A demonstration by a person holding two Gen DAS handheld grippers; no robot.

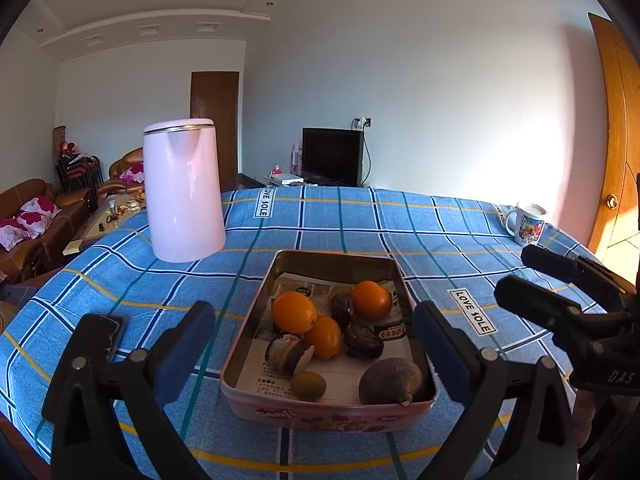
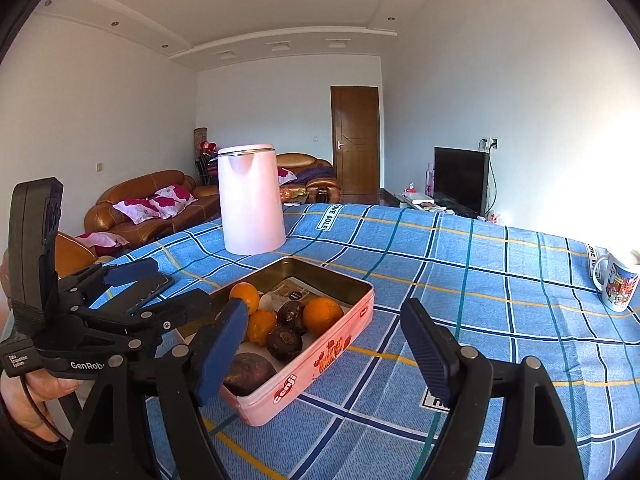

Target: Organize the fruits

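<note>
A pink metal tin (image 1: pixel 328 416) (image 2: pixel 320 356) lined with printed paper sits on the blue checked tablecloth. It holds three oranges (image 1: pixel 294 312) (image 2: pixel 322 312), several dark brown fruits (image 1: pixel 362 340) (image 2: pixel 284 342), a green kiwi (image 1: pixel 308 386) and a large dark round fruit (image 1: pixel 390 382) (image 2: pixel 248 374). My left gripper (image 1: pixel 314 346) is open and empty, its fingers either side of the tin's near end. My right gripper (image 2: pixel 326 352) is open and empty, over the tin's right edge; it also shows at the right of the left wrist view (image 1: pixel 524 276).
A pink kettle (image 1: pixel 182 190) (image 2: pixel 252 200) stands behind the tin. A black phone (image 1: pixel 106 334) (image 2: pixel 150 290) lies left of the tin. A printed mug (image 1: pixel 528 222) (image 2: pixel 618 284) stands at the far right. The table edge drops off to sofas at the left.
</note>
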